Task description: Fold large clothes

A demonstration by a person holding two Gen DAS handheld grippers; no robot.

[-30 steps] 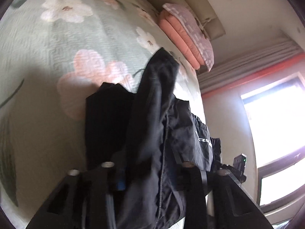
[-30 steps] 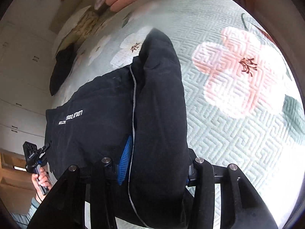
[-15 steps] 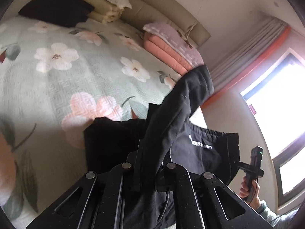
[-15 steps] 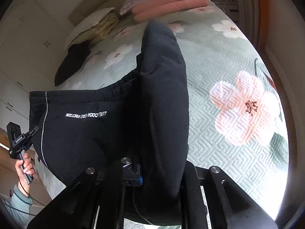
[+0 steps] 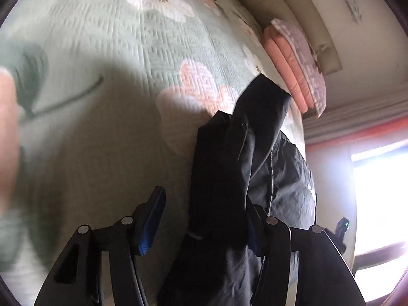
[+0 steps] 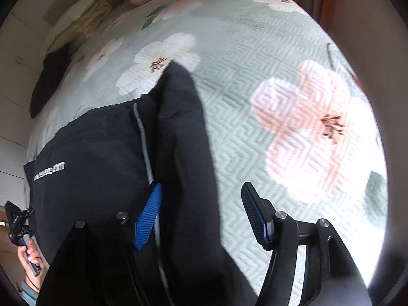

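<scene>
Jaws opening on both grippers after clamping shut half a second ago. Left gripper [image 5: 204,219]: black garment [image 5: 237,168] draping loose between spread fingers, brushing only the right finger, no longer pinched. Right gripper [image 6: 201,211]: same, cloth lying against the left blue pad [image 6: 149,214]. Garment settling folded onto flowered bedspread [image 6: 255,81] — likely release of one finished fold. Farther off: pink folded bedding [image 5: 295,68], headboard [image 5: 288,15].

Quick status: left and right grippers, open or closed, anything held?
Left gripper: jaws opening, black garment between them, not clamped.
Right gripper: jaws opening, the garment's folded edge between them, not clamped.
</scene>
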